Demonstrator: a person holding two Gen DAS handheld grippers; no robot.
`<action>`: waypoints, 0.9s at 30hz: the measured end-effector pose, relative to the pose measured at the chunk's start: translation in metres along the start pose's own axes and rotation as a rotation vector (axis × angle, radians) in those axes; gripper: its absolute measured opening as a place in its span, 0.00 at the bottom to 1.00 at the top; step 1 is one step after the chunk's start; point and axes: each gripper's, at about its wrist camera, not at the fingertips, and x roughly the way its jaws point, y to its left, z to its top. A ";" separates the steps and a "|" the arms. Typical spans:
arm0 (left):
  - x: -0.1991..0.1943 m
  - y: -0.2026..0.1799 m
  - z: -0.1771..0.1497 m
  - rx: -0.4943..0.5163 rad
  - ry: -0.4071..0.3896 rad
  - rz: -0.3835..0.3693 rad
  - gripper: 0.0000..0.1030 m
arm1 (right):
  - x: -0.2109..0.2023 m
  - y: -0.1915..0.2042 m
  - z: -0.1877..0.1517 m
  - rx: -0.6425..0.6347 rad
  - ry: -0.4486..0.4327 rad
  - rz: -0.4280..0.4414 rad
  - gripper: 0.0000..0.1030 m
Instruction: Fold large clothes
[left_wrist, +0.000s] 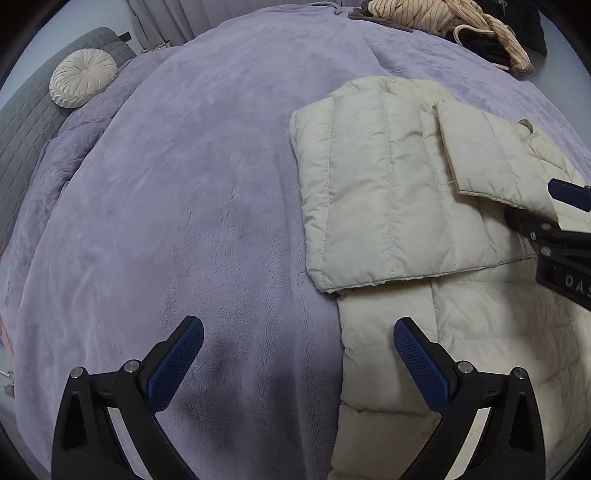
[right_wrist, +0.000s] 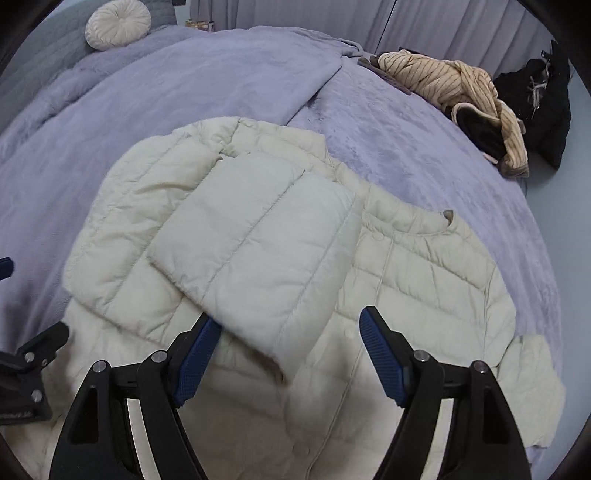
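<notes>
Lavender plush covered the bed (right_wrist: 406, 147), and everything else sat in relation to the cream puffer jacket (right_wrist: 424, 280) spread across it. That jacket lay front up, its snaps closed. One sleeve (right_wrist: 255, 251) was doubled over the chest, with the sleeve cuff end lying between the blue pads of the right gripper (right_wrist: 290, 354). Those fingers stood wide apart and, as far as the right wrist view showed, clamped nothing; whether the left pad touched the fabric I could not tell. The other sleeve (right_wrist: 532, 391) stuck out flat off the jacket's far side.

Beyond the jacket's collar, at the bed's edge, lay a heap of striped tan clothing (right_wrist: 447, 81) and a black garment (right_wrist: 546, 107). Well away from the jacket, near the headboard, sat a round pleated cushion (left_wrist: 83, 77).

The left gripper (left_wrist: 299, 365) hovered at the jacket's hem edge (left_wrist: 347, 354), fingers spread and empty, one over blanket and one over the quilting.

The fill looked springy and the shell slick, so the doubled sleeve might puff up and slide off once let go. Pinching only the top layer would likely drag the fold askew.
</notes>
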 end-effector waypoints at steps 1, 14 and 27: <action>0.005 -0.002 0.003 -0.006 -0.001 0.007 1.00 | 0.004 -0.003 0.003 0.019 0.003 0.007 0.34; 0.042 0.040 0.021 -0.174 0.026 0.080 1.00 | 0.041 -0.155 -0.102 1.064 0.117 0.469 0.10; -0.017 0.057 0.028 -0.111 -0.067 -0.006 1.00 | 0.041 -0.169 -0.116 1.036 0.120 0.480 0.10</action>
